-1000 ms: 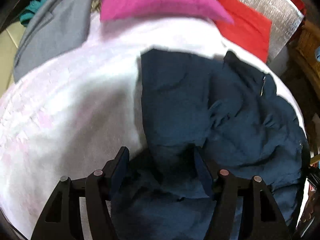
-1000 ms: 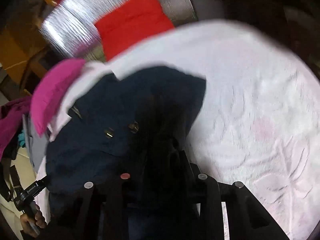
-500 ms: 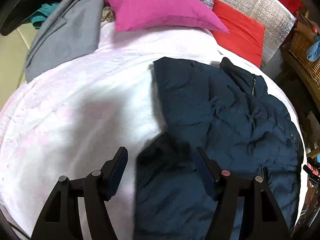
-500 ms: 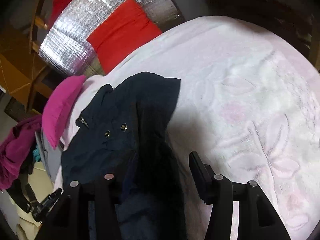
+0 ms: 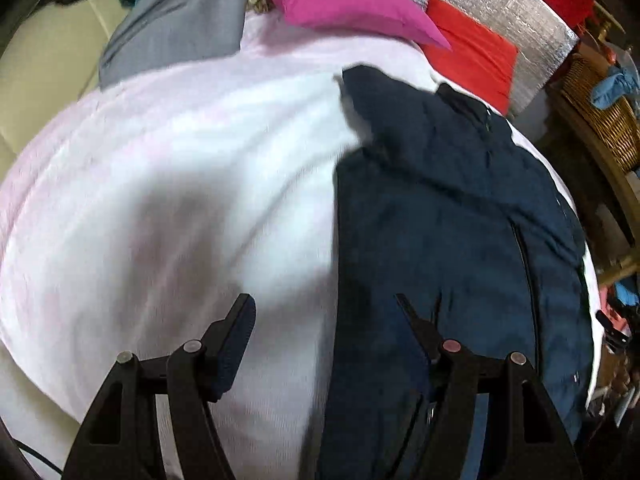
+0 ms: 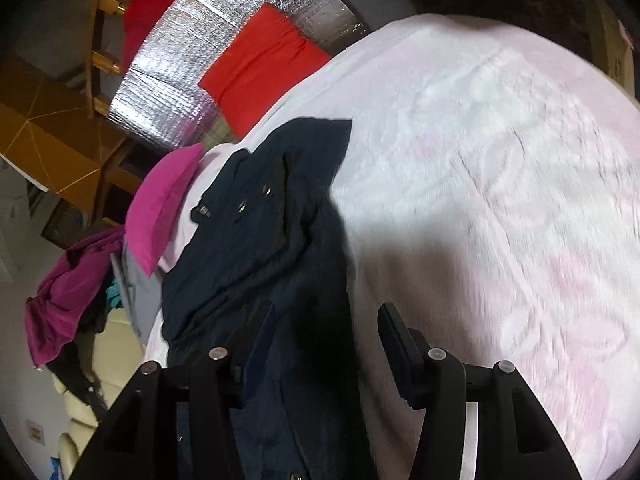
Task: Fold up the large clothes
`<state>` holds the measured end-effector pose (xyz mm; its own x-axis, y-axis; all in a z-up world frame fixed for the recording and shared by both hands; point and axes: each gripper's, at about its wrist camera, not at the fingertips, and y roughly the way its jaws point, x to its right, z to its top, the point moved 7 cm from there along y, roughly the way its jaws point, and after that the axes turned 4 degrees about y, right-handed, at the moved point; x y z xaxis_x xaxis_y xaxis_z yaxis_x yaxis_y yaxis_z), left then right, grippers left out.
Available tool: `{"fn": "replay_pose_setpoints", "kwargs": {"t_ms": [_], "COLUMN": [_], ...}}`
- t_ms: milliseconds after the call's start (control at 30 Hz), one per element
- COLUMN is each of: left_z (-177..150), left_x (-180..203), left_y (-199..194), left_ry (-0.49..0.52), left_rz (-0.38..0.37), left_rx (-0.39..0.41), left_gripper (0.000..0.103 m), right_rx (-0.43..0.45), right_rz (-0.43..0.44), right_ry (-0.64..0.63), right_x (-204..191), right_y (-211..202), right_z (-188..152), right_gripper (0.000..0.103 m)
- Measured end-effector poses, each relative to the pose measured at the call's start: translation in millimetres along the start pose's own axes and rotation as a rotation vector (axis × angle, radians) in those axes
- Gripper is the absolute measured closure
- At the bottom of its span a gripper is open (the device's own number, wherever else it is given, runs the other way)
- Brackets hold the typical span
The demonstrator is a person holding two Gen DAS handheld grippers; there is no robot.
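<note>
Navy jacket (image 5: 452,216) spread lengthwise on the bed (image 5: 172,184), over a pale pink blanket with a raised flower pattern; collar end toward the pink pillow (image 5: 344,0) and red cushion (image 5: 472,52), hem end nearest the cameras. Looks already narrowed, one straight long edge running down the middle of the left wrist view; snaps and a zip pull visible near the collar in the right wrist view.

Left gripper (image 5: 326,316) above the hem end, jaws wide, holding nothing, straddling the jacket's left edge. Right gripper (image 6: 326,324) likewise spread wide and empty, left finger over the dark cloth, right finger over bare blanket.

Probably soft, padded and fairly bulky: limp enough to sag between two holds, thick enough to spring back from a crease. Smooth shell likely a bit slippery, so a shallow pinch could slide off. Best taken at the two hem corners, biting through all layers at once, well in from the edge; then carried up toward the collar together, level, to keep the fold square. Zip and snaps better avoided as grip points. Grey garment (image 5: 180,24) at the head of the bed well clear.
</note>
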<state>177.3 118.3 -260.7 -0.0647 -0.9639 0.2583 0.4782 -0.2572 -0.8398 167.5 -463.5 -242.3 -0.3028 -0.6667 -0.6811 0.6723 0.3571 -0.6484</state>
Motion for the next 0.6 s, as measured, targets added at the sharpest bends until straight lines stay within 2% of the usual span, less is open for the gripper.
{"fn": "replay_pose_setpoints", "kwargs": {"t_ms": [200, 267, 400, 467, 533, 600], "left_z": [-20.8, -27.7, -42.4, -49.4, -55.1, -63.4], "left_x": [9.4, 10.7, 17.1, 18.7, 24.1, 27.0], "left_y": [-2.4, -1.3, -2.8, -6.7, -11.9, -14.8], "left_ry": [0.012, -0.002, -0.017, -0.034, -0.047, -0.059], "left_rz": [-0.087, -0.112, -0.156, -0.170, -0.214, -0.219], "left_rx": [-0.051, -0.080, -0.136, -0.135, -0.127, -0.129], "left_gripper": [0.034, 0.034, 0.034, 0.035, 0.035, 0.035], "right_rx": [-0.038, -0.053, -0.099, -0.127, -0.144, -0.172], "right_rz": [0.056, 0.058, 0.062, 0.045, 0.047, 0.059], "right_ry": [0.021, 0.028, 0.042, 0.048, 0.055, 0.060], "right_x": [3.2, 6.1, 13.3, 17.8, 19.7, 20.5], "right_y": [-12.3, -14.5, -13.3, -10.2, -8.8, -6.1], "right_z": [-30.4, -39.6, -53.7, -62.1, -68.9, -76.5], "right_gripper": [0.046, 0.041, 0.040, 0.040, 0.040, 0.040]}}
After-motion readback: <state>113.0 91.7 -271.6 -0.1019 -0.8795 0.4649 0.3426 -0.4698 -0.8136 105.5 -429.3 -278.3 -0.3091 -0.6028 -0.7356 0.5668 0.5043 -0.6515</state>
